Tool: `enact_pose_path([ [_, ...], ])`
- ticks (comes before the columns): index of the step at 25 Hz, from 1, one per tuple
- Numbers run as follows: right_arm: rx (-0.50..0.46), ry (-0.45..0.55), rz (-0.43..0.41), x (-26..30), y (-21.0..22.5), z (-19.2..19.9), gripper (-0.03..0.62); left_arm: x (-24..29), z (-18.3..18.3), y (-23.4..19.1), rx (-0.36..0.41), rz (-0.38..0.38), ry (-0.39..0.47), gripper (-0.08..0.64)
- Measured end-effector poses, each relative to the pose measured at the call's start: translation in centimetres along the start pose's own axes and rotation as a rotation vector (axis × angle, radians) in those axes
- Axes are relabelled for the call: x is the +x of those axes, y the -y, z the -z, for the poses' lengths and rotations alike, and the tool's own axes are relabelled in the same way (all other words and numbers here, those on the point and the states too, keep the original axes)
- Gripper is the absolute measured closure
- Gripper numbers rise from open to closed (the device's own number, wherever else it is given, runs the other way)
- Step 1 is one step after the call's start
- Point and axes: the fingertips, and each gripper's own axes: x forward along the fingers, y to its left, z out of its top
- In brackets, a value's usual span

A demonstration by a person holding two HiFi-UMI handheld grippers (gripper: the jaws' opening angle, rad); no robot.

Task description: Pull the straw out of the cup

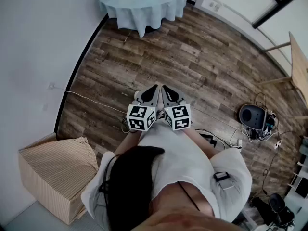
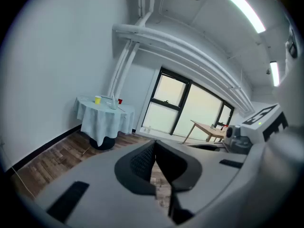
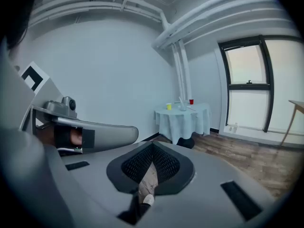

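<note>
Straw (image 3: 180, 100), thin and pale, stands in the clear plastic cup (image 3: 182, 107) on the round desk (image 3: 183, 120) draped in light blue cloth, well away across the brown wooden floor (image 1: 192, 66). Left gripper (image 1: 153, 89) and right gripper (image 1: 167, 89), side by side, are both clenched, with nothing between their jaws.

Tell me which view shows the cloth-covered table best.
The right gripper view: the table stands whole, side-on, near the middle of the picture. The left gripper view shows the table whole too, but off to the left side. The head view cuts the table at the top edge.
</note>
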Motion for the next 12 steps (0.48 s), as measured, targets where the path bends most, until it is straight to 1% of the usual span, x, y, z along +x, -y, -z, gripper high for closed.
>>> enact_pose_path([
  [5,0.04,0.013,0.0,0.7,1.0,-0.4,0.558,0.8,-0.3,-0.8,-0.028,-0.001,-0.009,0.551],
  [12,0.03,-0.007,0.017,2.4,1.3,-1.0,0.557,1.7,-0.9,-2.4,-0.05,-0.005,-0.021,0.551],
])
